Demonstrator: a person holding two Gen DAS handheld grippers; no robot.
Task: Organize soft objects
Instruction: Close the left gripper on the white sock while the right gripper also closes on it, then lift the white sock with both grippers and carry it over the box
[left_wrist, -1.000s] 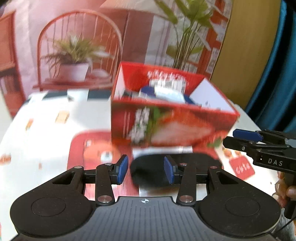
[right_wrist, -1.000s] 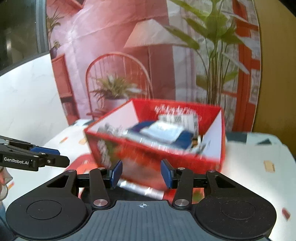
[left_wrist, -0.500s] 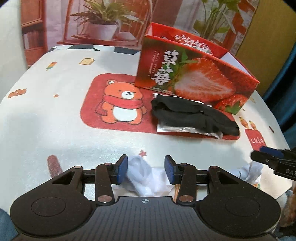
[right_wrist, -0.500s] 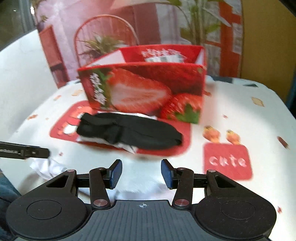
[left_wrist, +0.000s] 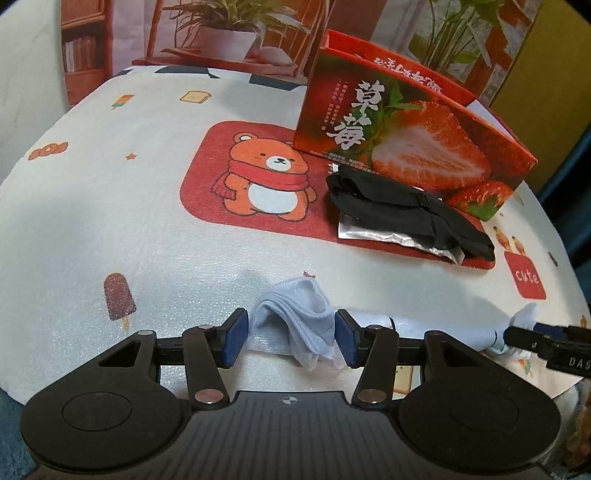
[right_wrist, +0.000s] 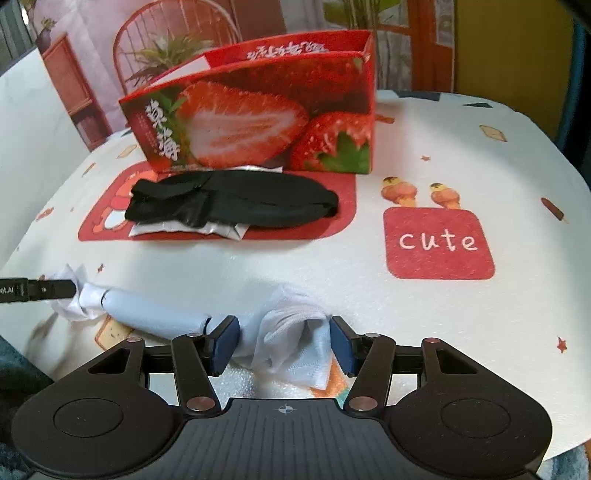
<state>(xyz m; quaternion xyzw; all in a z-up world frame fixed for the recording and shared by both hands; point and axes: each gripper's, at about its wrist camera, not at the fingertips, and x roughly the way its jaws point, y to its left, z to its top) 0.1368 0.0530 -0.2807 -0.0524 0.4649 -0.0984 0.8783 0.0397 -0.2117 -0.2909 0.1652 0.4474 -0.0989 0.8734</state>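
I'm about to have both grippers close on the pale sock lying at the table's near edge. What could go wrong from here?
1. The left gripper straddles only the bunched cuff of the pale sock, so closing may pinch one layer.
2. The right gripper straddles the crumpled other end, and uneven pulling could twist it.
3. It lies at the table edge and might slide off.

The strawberry box (left_wrist: 413, 147) stands toward the desk's (left_wrist: 110, 229) far edge, and its high front wall hides whatever lies inside. The black sock (right_wrist: 236, 201) covers most of a silver packet (right_wrist: 184, 229) just before the box. At the near edge, the white sock (right_wrist: 155, 314) runs behind each tool's fingers (left_wrist: 233, 338), so its ends are partly hidden.
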